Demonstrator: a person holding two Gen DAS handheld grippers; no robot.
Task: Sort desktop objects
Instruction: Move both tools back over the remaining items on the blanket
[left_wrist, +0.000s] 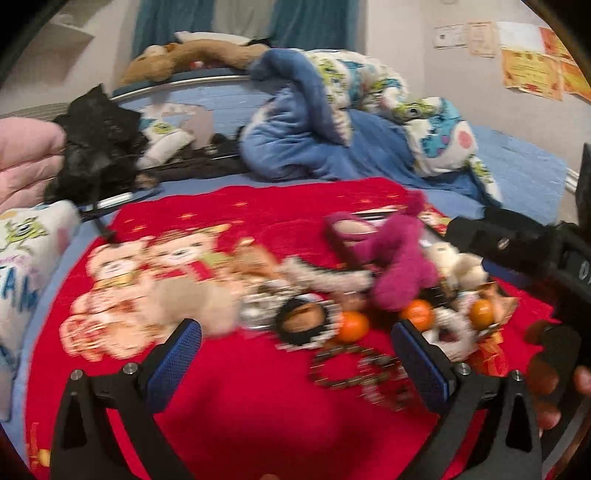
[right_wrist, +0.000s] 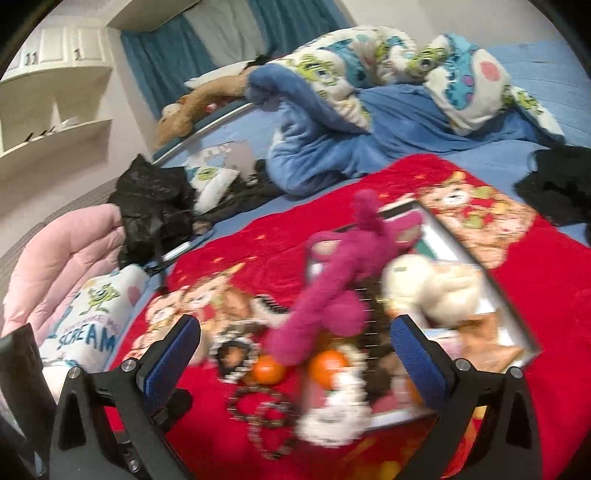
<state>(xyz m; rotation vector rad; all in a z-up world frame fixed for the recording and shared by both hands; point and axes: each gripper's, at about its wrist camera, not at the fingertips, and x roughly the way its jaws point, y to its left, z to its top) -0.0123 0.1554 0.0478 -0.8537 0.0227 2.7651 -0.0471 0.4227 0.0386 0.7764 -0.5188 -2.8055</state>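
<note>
Left gripper (left_wrist: 295, 354) w/ blue-padded fingers is spread wide, nothing between them, hovering over the red bear-print blanket (left_wrist: 229, 406) on the bed. Right gripper (right_wrist: 295, 350) same: fingers wide apart, empty, above the same clutter. Both views motion-blurred, so small details are approx.

Straight ahead of left gripper, betw. its fingers: round black-and-white beaded ring (left_wrist: 301, 321), w/ a small orange mandarin (left_wrist: 352, 326) just beside it on the right. Second mandarin (left_wrist: 416, 309) sits near the right finger tip, a third (left_wrist: 482, 314) further right. Dark beaded bracelet loops (left_wrist: 354, 369) lie nearest, low betw. the fingers. Behind these: magenta plush toy (left_wrist: 395, 258), long axis running away from the gripper and leaning left-to-right, and a cream plush toy (left_wrist: 458, 266) to its right.

From the right wrist view the magenta plush (right_wrist: 332, 280) and cream plush (right_wrist: 436, 288) appear to rest on or in a shallow white-rimmed box (right_wrist: 509, 314); can't tell exactly. Two mandarins (right_wrist: 267, 369) lie dead ahead.

Judgement: pile is centred for both, but ring and nearest mandarin sit squarely in the left gripper's gap, so left looks the better placed for them; plush toys and box are closer to the right.
</note>
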